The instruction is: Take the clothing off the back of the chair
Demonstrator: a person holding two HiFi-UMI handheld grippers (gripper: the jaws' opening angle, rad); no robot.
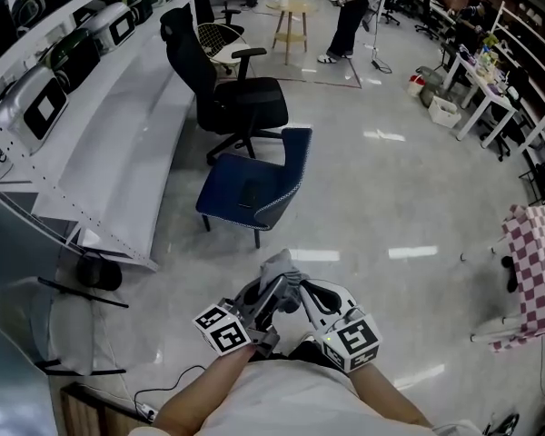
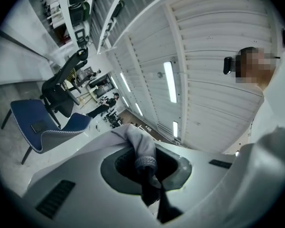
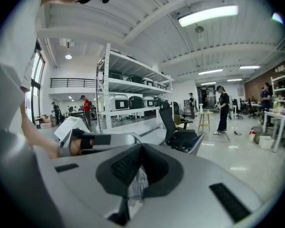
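A grey garment (image 1: 280,266) is bunched up between my two grippers, close in front of the person's body in the head view. My left gripper (image 1: 269,294) is shut on it; in the left gripper view a ribbed cuff of the garment (image 2: 145,161) sits pinched between the jaws. My right gripper (image 1: 307,292) is shut on another fold, and the right gripper view shows pale cloth (image 3: 137,185) caught between its jaws. The blue chair (image 1: 252,187) stands a step ahead on the floor. Its back is bare and a dark flat item lies on its seat.
A black office chair (image 1: 232,94) stands behind the blue one, beside long white shelving (image 1: 109,143) that holds several machines. A person (image 1: 350,12) and a wooden stool (image 1: 291,21) are far back. White desks (image 1: 490,103) and a red-checked cloth (image 1: 533,262) are at the right.
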